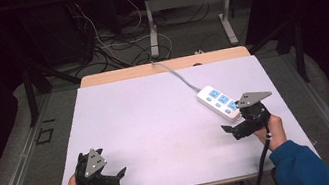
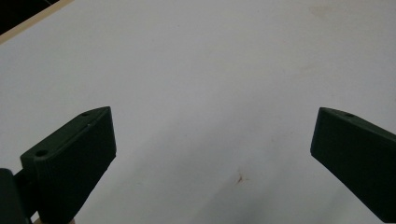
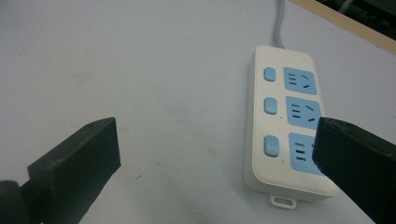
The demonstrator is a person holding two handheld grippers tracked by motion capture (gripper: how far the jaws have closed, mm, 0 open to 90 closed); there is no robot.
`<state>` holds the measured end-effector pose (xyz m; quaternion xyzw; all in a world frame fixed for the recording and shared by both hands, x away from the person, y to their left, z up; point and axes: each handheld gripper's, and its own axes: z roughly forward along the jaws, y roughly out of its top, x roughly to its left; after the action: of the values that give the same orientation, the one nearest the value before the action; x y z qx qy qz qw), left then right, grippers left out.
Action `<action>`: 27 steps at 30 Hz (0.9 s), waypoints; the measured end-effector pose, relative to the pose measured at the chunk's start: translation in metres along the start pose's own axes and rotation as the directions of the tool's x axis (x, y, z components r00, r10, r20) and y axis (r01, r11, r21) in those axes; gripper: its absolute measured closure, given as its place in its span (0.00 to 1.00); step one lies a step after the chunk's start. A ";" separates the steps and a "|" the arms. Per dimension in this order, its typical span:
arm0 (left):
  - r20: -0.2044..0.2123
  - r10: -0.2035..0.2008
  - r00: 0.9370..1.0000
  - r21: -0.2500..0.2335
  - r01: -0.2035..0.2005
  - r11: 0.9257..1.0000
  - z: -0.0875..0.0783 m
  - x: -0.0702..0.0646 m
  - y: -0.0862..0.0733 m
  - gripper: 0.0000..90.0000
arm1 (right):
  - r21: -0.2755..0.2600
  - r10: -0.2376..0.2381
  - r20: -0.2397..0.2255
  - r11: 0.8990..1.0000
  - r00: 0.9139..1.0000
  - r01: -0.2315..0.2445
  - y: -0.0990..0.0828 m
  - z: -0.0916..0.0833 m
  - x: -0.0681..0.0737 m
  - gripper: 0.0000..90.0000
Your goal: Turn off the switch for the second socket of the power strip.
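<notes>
At the right middle of the high view, the power strip [image 1: 220, 102] lies flat on the counter [image 1: 157, 124], with the right gripper [image 1: 238, 123] spread wide just beside its near end. The left gripper [image 1: 108, 175], also spread, sits lower left, holding nothing. Risk I see: one jaw overhangs the sockets, so closing could shove the strip sideways or tug its cord [image 1: 177, 75].

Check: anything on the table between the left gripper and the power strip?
Nothing: in the high view, bare white tabletop runs from the left gripper to the power strip.
</notes>
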<state>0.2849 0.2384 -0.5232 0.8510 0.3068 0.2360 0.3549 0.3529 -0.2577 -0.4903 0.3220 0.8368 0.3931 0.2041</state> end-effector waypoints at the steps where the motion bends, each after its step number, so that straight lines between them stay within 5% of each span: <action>1: 0.000 0.000 1.000 0.000 0.000 1.000 0.000 0.000 0.000 0.00 | -0.008 0.000 0.001 1.000 1.000 0.000 0.000 0.001 -0.001 0.00; 27: -0.001 0.003 1.000 0.002 -0.003 1.000 0.000 0.000 0.000 0.00 | 0.000 0.047 0.017 0.999 0.999 -0.047 0.017 0.017 -0.028 0.01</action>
<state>0.2852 0.2380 -0.5232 0.8517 0.3060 0.2367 0.3535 0.3892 -0.2595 -0.4846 0.3451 0.8273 0.3947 0.2017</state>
